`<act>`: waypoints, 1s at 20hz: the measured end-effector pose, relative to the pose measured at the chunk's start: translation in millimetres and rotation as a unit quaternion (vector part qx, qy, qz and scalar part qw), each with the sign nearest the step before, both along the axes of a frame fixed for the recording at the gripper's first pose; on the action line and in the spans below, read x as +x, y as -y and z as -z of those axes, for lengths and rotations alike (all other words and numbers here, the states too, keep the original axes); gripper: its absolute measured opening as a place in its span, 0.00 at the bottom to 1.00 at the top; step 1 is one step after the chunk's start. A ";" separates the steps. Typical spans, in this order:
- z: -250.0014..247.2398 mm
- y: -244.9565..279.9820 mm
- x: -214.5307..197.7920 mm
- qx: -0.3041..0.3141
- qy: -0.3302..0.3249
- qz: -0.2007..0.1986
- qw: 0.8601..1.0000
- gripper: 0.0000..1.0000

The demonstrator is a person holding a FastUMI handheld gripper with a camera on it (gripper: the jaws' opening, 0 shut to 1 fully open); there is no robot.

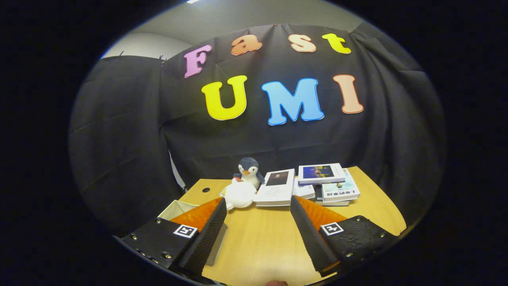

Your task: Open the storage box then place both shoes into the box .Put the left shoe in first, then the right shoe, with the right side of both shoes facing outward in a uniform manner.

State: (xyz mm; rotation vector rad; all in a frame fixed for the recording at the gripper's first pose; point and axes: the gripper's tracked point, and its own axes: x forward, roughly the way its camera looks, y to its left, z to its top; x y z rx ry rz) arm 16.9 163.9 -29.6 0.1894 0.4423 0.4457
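Holding our gripper wide, empty, above the table; storage box under the left finger. Risk: we judge that finger could knock the box.

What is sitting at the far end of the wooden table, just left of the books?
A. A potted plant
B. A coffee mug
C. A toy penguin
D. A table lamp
C: a plush penguin sits beyond the open gripper, behind a white soft object and beside the books on the table.
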 end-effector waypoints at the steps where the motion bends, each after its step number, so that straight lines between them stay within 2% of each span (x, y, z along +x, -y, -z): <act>1: -2.2 13.4 2.8 -0.007 0.007 0.008 1.000 0.98; 11: -21.9 102.5 11.1 -0.042 0.065 0.075 0.994 0.98; 16: -27.8 128.1 12.8 -0.061 0.083 0.097 0.990 0.97; 20: -41.0 137.0 12.7 -0.051 0.099 0.112 0.988 0.98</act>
